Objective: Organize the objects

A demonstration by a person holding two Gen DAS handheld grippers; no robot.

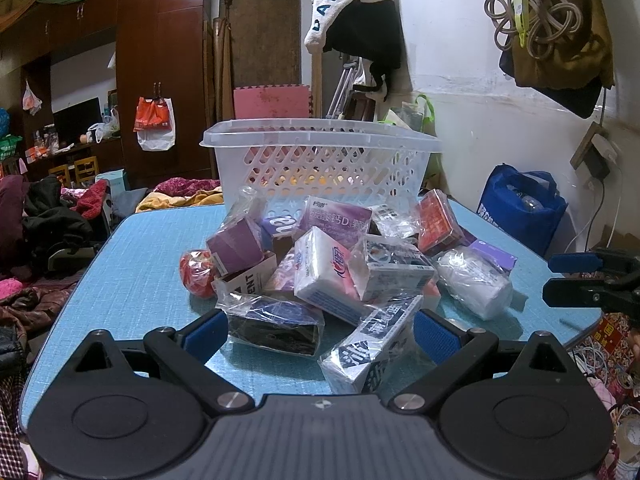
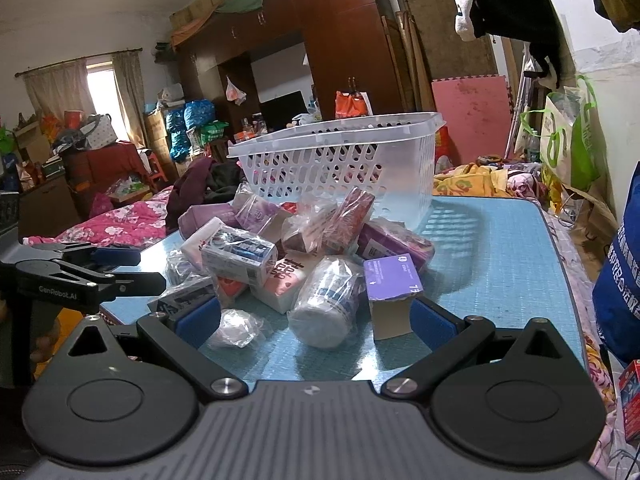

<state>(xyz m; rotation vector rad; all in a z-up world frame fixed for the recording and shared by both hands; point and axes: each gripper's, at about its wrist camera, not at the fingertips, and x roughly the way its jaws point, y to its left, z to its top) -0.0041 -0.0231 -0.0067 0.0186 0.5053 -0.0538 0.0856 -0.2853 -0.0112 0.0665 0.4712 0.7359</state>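
Note:
A heap of several bagged boxes and packets lies on the blue table in front of a white plastic basket. My left gripper stands open at the near edge, with a black bagged box and a blue-white carton lying between its pads. In the right wrist view the basket stands behind the same heap. My right gripper is open, with a white bagged bottle and a purple-topped box between its fingers. Neither gripper holds anything.
The right gripper shows at the right edge of the left wrist view, and the left gripper at the left of the right wrist view. A blue bag stands beside the table. Beds with clothes and wardrobes lie beyond.

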